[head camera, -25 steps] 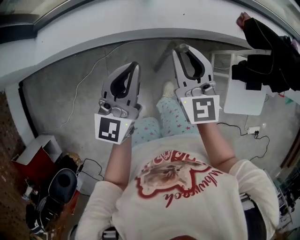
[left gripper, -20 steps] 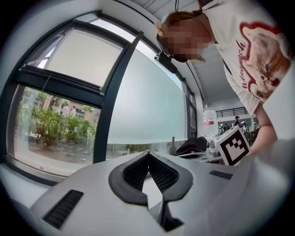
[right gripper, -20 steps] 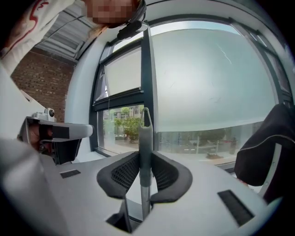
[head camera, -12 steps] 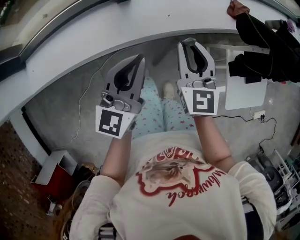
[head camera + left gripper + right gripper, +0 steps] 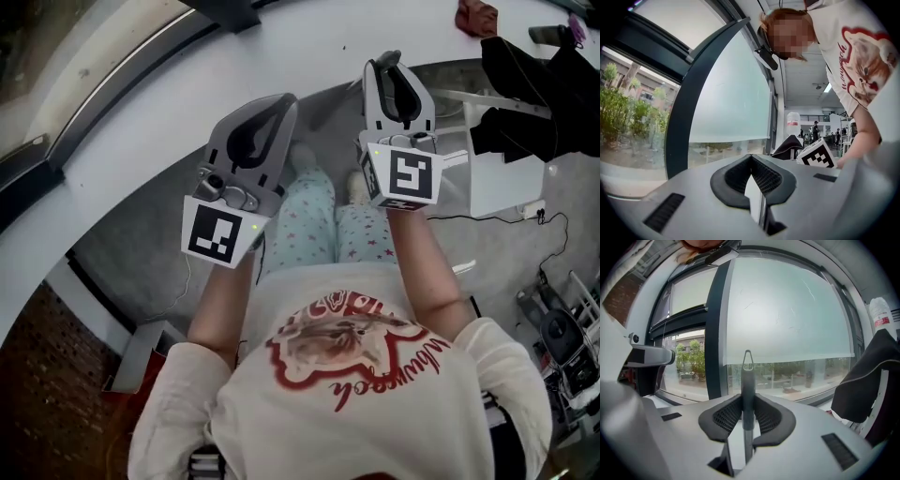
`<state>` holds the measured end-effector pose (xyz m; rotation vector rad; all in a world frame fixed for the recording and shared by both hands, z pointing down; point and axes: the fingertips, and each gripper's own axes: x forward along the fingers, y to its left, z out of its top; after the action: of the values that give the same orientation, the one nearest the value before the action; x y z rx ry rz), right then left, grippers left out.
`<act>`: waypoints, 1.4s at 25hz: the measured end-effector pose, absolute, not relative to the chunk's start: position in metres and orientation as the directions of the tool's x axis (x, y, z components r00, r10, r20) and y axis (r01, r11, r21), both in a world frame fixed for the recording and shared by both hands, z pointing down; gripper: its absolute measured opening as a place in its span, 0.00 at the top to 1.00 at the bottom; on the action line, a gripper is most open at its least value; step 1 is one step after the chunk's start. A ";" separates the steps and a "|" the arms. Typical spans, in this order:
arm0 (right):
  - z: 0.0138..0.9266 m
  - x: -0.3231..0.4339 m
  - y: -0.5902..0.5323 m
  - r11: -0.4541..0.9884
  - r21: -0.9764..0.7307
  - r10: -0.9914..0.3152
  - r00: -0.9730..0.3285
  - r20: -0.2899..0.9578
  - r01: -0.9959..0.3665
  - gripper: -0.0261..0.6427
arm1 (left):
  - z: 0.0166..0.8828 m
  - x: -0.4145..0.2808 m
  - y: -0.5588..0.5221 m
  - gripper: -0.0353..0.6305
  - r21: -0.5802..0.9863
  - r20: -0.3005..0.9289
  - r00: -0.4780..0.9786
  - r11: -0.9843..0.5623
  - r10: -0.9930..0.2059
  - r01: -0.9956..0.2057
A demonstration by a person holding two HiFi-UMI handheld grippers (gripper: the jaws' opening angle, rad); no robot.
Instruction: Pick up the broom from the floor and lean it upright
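The broom shows only as its grey handle [image 5: 748, 376] with a hanging loop at the top end, standing upright in front of the window in the right gripper view. My right gripper [image 5: 748, 401] is shut on that handle, its dark ribbed pads pressing both sides. From the head view, the right gripper [image 5: 394, 64] reaches over the white window ledge. My left gripper [image 5: 283, 101] is held alongside it to the left, and its pads [image 5: 761, 176] meet at the tips with nothing between them. The broom head is hidden.
A white curved window ledge [image 5: 234, 75] runs across in front of me, with a dark window frame [image 5: 693, 93] and frosted blind behind it. A black jacket [image 5: 534, 84] hangs over white furniture [image 5: 502, 183] at the right. Cables [image 5: 553, 220] lie on the grey floor.
Both grippers have moved forward together to the window ledge. The handle stays clamped in the right gripper, and the left gripper's jaws look the same.
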<state>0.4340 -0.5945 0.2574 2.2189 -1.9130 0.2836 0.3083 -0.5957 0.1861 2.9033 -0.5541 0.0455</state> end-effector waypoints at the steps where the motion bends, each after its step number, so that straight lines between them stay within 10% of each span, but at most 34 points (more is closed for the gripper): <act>1: 0.258 0.435 -0.599 -0.151 0.025 -0.950 0.152 0.273 -0.988 0.82 | 0.188 0.307 -0.599 0.91 0.183 0.066 0.930 -0.911 -0.363 -0.369; 35: 0.172 0.492 -0.560 0.058 0.039 -0.997 -0.056 0.048 -0.998 0.68 | 0.187 0.351 -0.561 0.91 0.141 0.055 0.863 -0.852 -0.502 -0.504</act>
<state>0.4917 -0.5598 0.1723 2.1142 -2.2388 0.0071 0.3508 -0.5611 0.1873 2.8861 -0.7839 0.0246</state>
